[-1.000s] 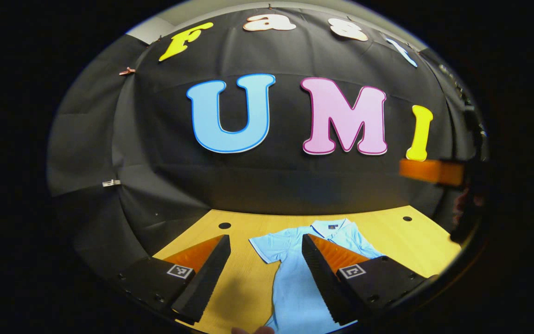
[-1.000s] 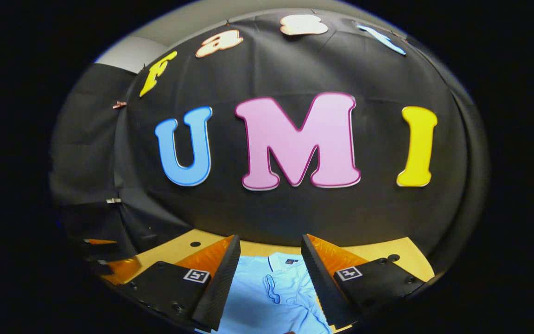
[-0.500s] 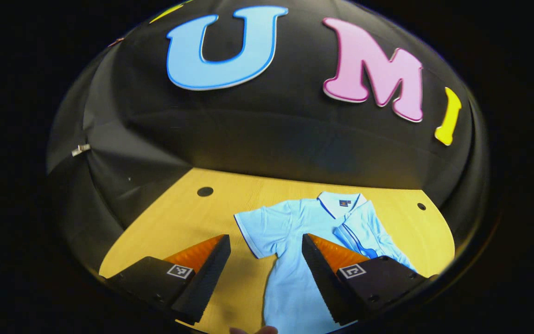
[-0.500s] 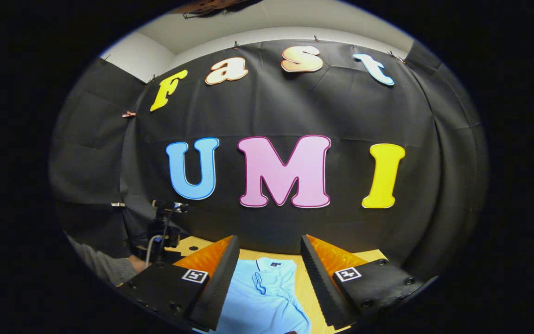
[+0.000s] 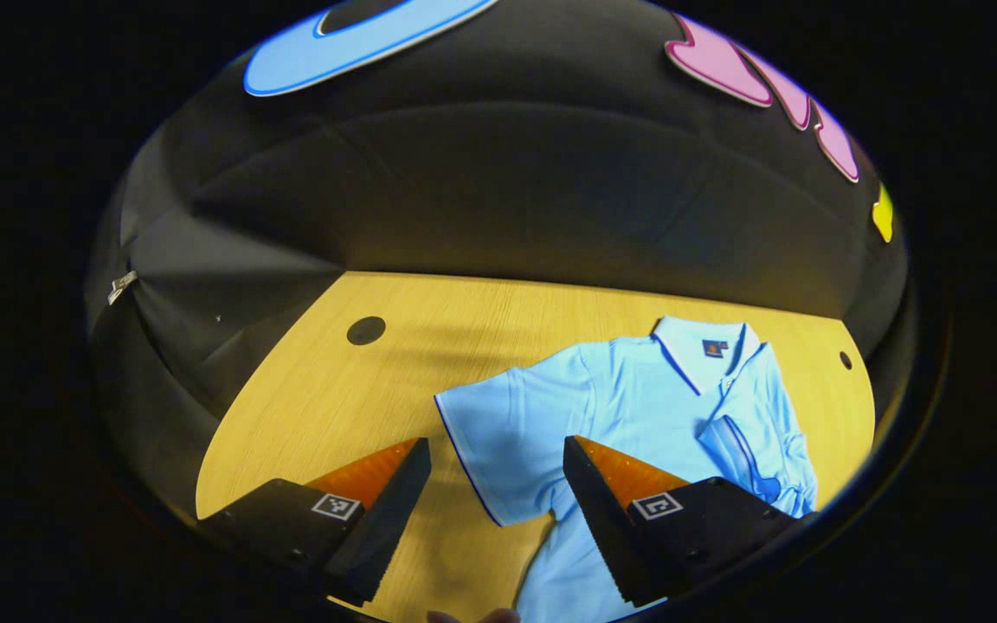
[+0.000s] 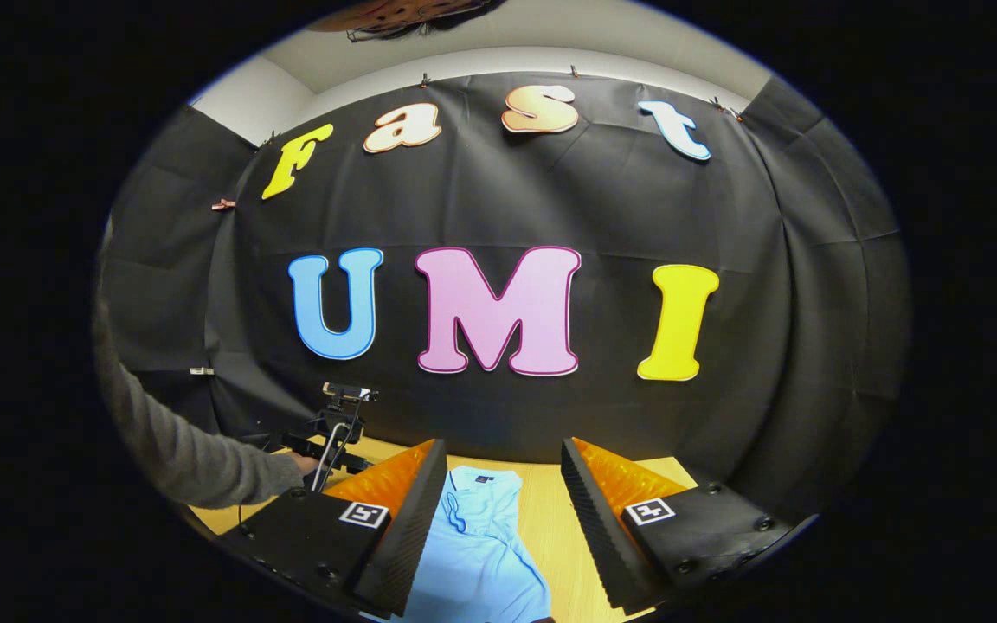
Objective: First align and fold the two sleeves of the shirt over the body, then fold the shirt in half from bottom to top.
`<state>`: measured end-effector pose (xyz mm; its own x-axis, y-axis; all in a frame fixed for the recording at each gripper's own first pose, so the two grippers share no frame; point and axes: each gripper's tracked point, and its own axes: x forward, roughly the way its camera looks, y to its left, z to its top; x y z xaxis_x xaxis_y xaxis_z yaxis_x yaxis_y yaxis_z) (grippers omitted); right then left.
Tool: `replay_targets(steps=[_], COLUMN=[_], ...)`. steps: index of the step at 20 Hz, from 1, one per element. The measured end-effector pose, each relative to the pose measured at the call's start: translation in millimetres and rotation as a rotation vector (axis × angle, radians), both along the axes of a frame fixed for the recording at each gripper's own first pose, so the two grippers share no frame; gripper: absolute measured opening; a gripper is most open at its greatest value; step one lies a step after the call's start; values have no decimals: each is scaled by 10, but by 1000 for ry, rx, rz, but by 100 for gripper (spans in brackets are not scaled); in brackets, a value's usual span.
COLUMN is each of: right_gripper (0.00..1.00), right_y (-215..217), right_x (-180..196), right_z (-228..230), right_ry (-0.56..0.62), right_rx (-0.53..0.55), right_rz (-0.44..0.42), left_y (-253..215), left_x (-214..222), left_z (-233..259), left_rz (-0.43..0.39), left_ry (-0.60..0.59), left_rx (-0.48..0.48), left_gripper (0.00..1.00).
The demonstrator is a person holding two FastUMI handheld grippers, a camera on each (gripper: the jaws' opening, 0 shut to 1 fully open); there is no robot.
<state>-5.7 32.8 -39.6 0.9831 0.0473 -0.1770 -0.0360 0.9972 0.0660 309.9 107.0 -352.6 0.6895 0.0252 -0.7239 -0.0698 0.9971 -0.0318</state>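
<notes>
Since a second before, the left gripper [image 5: 496,472] had tipped downward, so its view took in far more of the desk [image 5: 351,389] and the whole upper half of the shirt [image 5: 628,407], while the right gripper [image 6: 503,472] had risen to face the booth wall. That wooden desk spread wide and pale, with a dark round hole [image 5: 366,330] near its far left part. On it the light blue shirt lay flat, collar [image 5: 702,346] toward the wall; one short sleeve [image 5: 498,433] stretched out sideways on the wood, and the other sleeve [image 5: 745,459] lay folded over the body. Both grippers hung above the cloth with jaws apart and nothing between them. In the right gripper view a grey sleeve [image 6: 178,450] reached in from the left, its hand on the other gripper's handle beside the shirt's collar end.
</notes>
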Motion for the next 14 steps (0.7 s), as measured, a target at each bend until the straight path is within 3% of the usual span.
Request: replay_targets(steps=[6,14], right_gripper=[83,84], right_y=[-16,-83], right_x=[-56,-76], right_z=[-55,-200], right_ry=[18,67], right_rx=[-16,6], right_rz=[3,-4], left_y=[86,8], left_x=[85,80], left_z=[-396,-648], left_rz=[1,23], left_ry=[119,188], left_rx=[49,-16], left_gripper=[98,95])
